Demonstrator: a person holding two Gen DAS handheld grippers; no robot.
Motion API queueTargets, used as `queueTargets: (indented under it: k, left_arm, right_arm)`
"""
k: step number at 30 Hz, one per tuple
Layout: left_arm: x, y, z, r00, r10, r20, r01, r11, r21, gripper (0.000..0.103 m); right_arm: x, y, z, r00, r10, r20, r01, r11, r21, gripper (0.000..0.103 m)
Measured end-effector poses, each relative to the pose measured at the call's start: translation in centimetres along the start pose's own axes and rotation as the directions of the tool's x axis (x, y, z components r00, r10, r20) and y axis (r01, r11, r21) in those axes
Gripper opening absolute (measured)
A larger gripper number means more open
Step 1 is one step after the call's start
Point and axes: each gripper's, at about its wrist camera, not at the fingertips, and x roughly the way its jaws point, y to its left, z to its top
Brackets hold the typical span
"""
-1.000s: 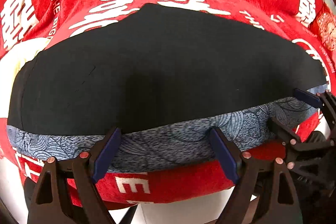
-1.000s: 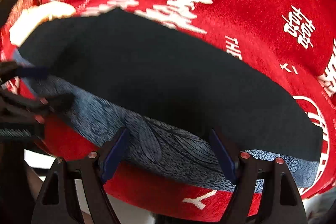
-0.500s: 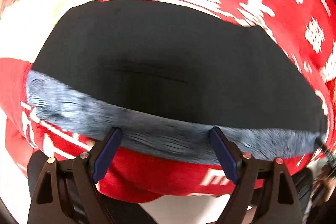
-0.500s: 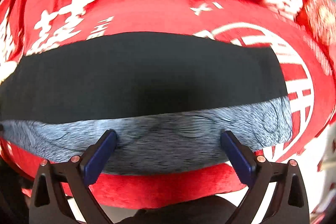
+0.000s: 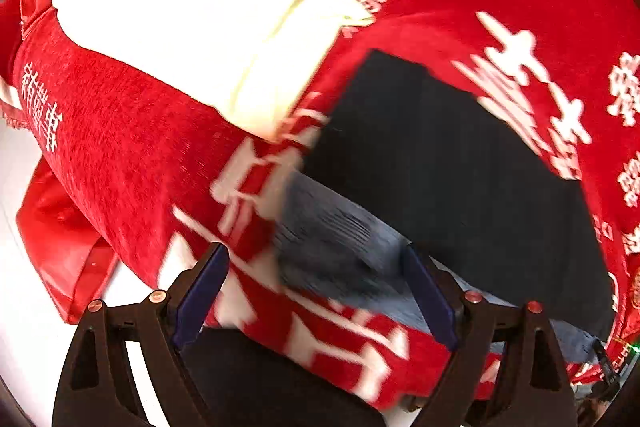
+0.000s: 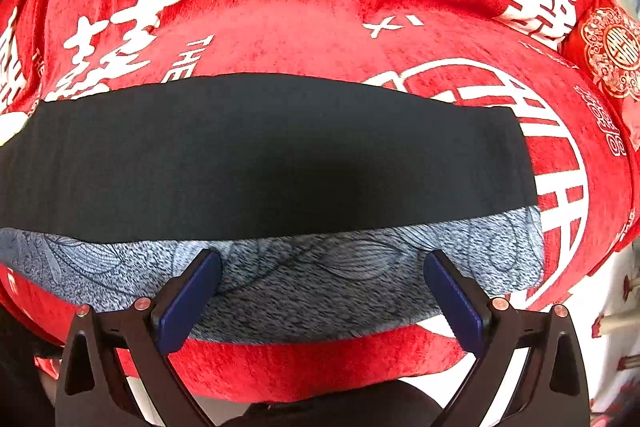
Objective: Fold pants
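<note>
the pants (image 6: 256, 163) lie folded flat across mid-frame on the red cloth (image 6: 280, 23), their blue-grey patterned band nearest both tools. the left gripper (image 5: 316, 291) and right gripper (image 6: 320, 287) both stand spread wide, holding nothing. i'd pinch the band's two ends evenly before folding. legible print: "happy wedding" upper right; white double-happiness characters.

Black pants (image 6: 264, 155), grey patterned waistband (image 6: 304, 275), folded flat.
</note>
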Motion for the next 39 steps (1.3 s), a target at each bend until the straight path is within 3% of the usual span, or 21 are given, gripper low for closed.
queueTargets:
  k: [5,7,11,14,15,16,17,20,22,25,26,27,28,29,31,34,36,39]
  left_arm:
    - [0.4,1.7,2.0,0.99,-0.141,-0.005,0.141,0.99,-0.011,0.091]
    - [0.4,1.8,2.3,0.971,-0.238,-0.025,0.239,0.971,0.019,0.091]
    - [1.4,0.7,2.7,0.978,-0.2,-0.065,0.207,0.97,0.131,0.088]
    - [1.5,0.4,2.4,0.977,-0.206,-0.064,0.214,0.961,0.175,0.08]
    - [1.4,0.5,2.4,0.974,-0.22,-0.056,0.226,0.957,0.18,0.071]
    - [1.6,0.4,2.4,0.966,-0.25,-0.061,0.257,0.949,0.182,0.055]
    - [1.6,0.4,2.2,0.962,-0.265,-0.065,0.273,0.942,0.193,0.054]
    - [1.0,-0.5,1.8,0.98,-0.197,-0.022,0.194,0.938,0.289,0.05]
    - [0.7,-0.4,1.8,0.986,-0.166,-0.029,0.167,0.941,0.294,0.05]
    - [-1.3,-1.1,1.7,0.996,-0.089,-0.001,0.085,0.949,0.304,0.05]
    - [-2.5,-1.9,1.4,0.997,-0.071,0.035,0.055,0.942,0.331,0.053]
    - [-3.4,-2.5,1.2,0.996,-0.071,0.053,0.049,0.937,0.346,0.064]
    - [-4.3,-3.4,1.0,0.994,-0.086,0.061,0.059,0.932,0.359,0.078]
    - [-5.4,-4.9,0.6,0.991,-0.112,0.076,0.075,0.923,0.377,0.081]
    - [-6.7,-8.1,-0.2,0.983,-0.155,0.096,0.103,0.907,0.409,0.081]
    - [-6.5,-14.2,-2.1,0.976,-0.217,0.024,0.182,0.868,0.462,0.081]
    - [-5.6,-19.4,-4.2,0.968,-0.248,-0.042,0.235,0.831,0.505,0.081]
    - [-4.0,-28.6,-8.7,0.955,-0.26,-0.142,0.292,0.742,0.604,0.081]
  right_arm:
    - [-0.4,0.3,-0.2,1.0,-0.012,-0.006,0.012,1.0,-0.012,0.101]
    - [-0.4,0.3,-0.4,1.0,-0.024,-0.013,0.024,0.999,-0.021,0.101]
    - [-0.3,0.3,-0.5,0.999,-0.025,-0.024,0.025,1.0,-0.008,0.101]
    - [-0.5,1.3,-0.5,0.999,-0.023,-0.023,0.022,0.999,-0.033,0.101]
    - [-0.6,1.7,-0.4,0.999,-0.024,-0.021,0.023,0.999,-0.047,0.101]
    - [-0.7,2.1,-0.4,1.0,-0.025,-0.019,0.024,0.998,-0.058,0.101]
    - [-0.8,2.3,-0.4,1.0,-0.026,-0.017,0.025,0.998,-0.066,0.101]
    - [-0.8,2.0,-0.4,0.997,-0.071,-0.008,0.07,0.995,-0.077,0.101]
    - [-0.7,0.4,-0.4,0.994,-0.108,-0.024,0.107,0.994,-0.03,0.101]
    - [-1.3,-2.5,-0.6,0.996,-0.09,-0.027,0.092,0.995,0.048,0.101]
    - [-1.7,-3.9,-0.9,0.996,-0.087,-0.02,0.088,0.993,0.08,0.101]
    - [-2.0,-5.0,-1.2,0.997,-0.072,-0.014,0.074,0.991,0.114,0.101]
    - [-2.3,-6.9,-1.7,0.999,-0.04,-0.008,0.041,0.983,0.181,0.101]
    - [-2.3,-8.2,-2.0,1.0,-0.019,-0.008,0.02,0.973,0.228,0.101]
    - [-2.1,-11.1,-3.2,1.0,0.011,-0.011,-0.007,0.942,0.336,0.101]
    - [-2.1,-13.7,-4.6,0.998,0.062,0.007,-0.06,0.915,0.399,0.101]
    - [-1.9,-14.4,-5.3,0.992,0.122,0.029,-0.123,0.902,0.413,0.101]
    - [-1.1,-15.2,-6.2,0.977,0.202,0.068,-0.211,0.866,0.453,0.101]
